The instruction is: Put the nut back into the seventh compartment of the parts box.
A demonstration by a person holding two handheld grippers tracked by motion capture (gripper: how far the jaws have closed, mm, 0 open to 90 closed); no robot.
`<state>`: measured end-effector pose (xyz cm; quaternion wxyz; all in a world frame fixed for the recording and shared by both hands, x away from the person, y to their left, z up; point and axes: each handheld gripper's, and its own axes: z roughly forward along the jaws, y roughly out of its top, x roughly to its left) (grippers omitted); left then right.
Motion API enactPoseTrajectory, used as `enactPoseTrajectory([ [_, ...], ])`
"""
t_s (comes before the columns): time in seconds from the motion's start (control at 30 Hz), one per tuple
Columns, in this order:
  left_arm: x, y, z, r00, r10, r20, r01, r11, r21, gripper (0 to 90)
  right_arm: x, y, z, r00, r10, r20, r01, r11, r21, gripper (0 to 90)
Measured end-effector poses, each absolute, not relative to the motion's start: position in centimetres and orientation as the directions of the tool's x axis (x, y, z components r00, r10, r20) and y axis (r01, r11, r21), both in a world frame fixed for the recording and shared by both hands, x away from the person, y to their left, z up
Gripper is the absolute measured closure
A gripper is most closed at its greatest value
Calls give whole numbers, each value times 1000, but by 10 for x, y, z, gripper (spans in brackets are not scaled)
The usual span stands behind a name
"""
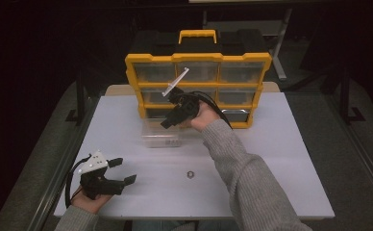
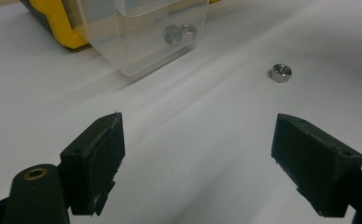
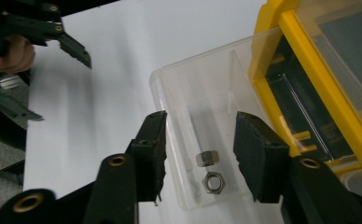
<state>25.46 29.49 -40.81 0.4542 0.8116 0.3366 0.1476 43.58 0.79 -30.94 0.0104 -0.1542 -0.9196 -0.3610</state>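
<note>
Nuts (image 3: 209,170) lie in the clear drawer (image 3: 193,93) beneath the parted right tongs (image 3: 200,140).

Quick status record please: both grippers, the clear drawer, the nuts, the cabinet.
left gripper: open, holding nothing, near the table's front left corner
right gripper: open above the clear drawer, nothing between its pads
clear drawer: pulled out, on the table in front of the cabinet
nuts in drawer: two
loose nut: on the table, nearer the person
cabinet: yellow frame, upright at the back
</note>
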Motion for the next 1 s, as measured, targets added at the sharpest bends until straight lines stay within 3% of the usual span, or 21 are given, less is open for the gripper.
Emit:
enactPoseTrajectory([
  [0.7,254,293,-408,731,679,-65,413,-365,834,173,391,-46,-321,-951,283,126,286,644,709,274],
  [1.0,254,293,-408,733,678,-59,411,-372,832,173,376,-58,-337,-938,322,128,319,656,684,261],
])
